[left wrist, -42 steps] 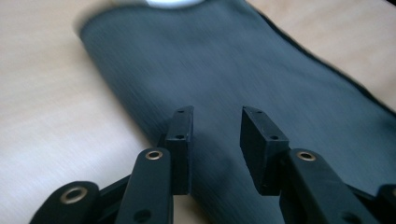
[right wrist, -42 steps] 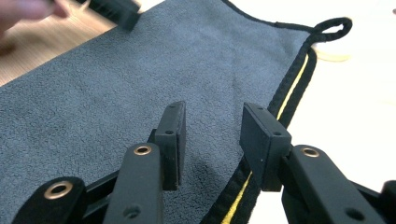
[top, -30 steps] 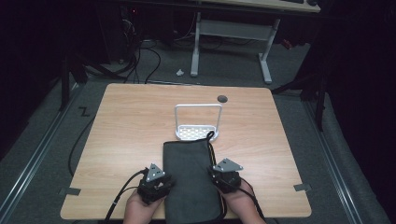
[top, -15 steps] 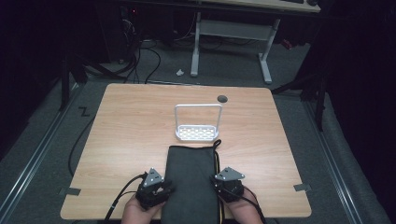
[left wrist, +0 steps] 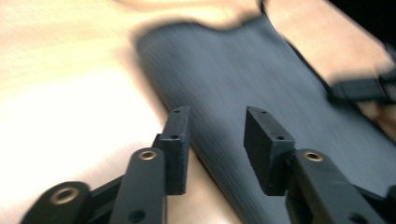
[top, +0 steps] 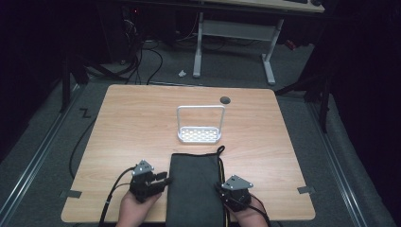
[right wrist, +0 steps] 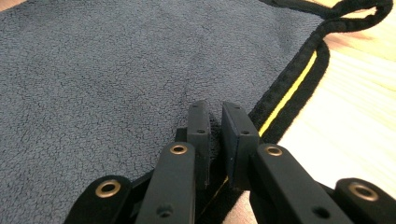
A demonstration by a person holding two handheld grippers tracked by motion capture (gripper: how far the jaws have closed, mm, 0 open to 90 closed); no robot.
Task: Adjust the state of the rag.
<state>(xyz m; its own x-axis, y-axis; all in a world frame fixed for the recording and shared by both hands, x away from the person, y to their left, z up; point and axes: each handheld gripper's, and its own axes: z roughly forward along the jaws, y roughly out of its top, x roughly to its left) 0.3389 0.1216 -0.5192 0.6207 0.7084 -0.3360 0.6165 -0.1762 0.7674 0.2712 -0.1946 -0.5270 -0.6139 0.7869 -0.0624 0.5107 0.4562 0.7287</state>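
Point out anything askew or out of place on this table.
The dark cloth hangs over the table's near edge instead of lying fully on it, and its black cord loop straggles from the far right corner. The white rack stands upright and square.

Desk [top: 132, 123] lay bare left and right of the white rack [top: 199, 125], which stood mid-desk. Dark folded cloth [top: 196, 187] covered the near centre, just short of the rack. Far edge open except a small grommet hole [top: 225, 100].

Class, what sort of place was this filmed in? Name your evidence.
Probably a lab or workshop: a plain wooden table on grey carpet, loose cables on the floor behind, an adjustable desk frame, dark surroundings.
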